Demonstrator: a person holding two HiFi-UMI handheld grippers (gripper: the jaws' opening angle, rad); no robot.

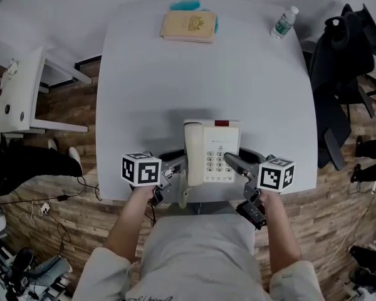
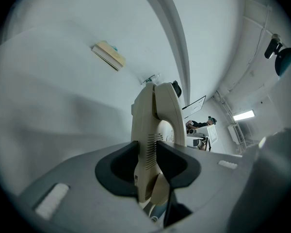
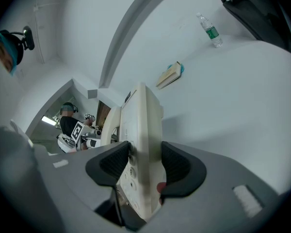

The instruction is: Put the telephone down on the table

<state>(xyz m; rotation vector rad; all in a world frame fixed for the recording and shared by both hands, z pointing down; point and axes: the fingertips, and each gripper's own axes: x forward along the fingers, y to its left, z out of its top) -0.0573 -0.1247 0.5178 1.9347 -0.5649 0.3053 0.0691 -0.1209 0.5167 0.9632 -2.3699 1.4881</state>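
A cream push-button telephone (image 1: 212, 152) with its handset on the left is held level between both grippers over the near edge of the white table (image 1: 175, 86); its shadow falls on the tabletop just beyond it. My left gripper (image 1: 178, 162) is shut on the handset side. My right gripper (image 1: 233, 163) is shut on the keypad side. In the left gripper view the telephone (image 2: 153, 130) stands edge-on between the dark pads of the left gripper (image 2: 148, 166). In the right gripper view the telephone (image 3: 143, 130) fills the gap of the right gripper (image 3: 144, 166).
A tan book (image 1: 188, 26) lies at the table's far edge with a teal object (image 1: 185, 5) behind it. A water bottle (image 1: 284, 22) stands at the far right corner. A chair draped in black (image 1: 338, 74) is to the right, white furniture (image 1: 22, 93) to the left.
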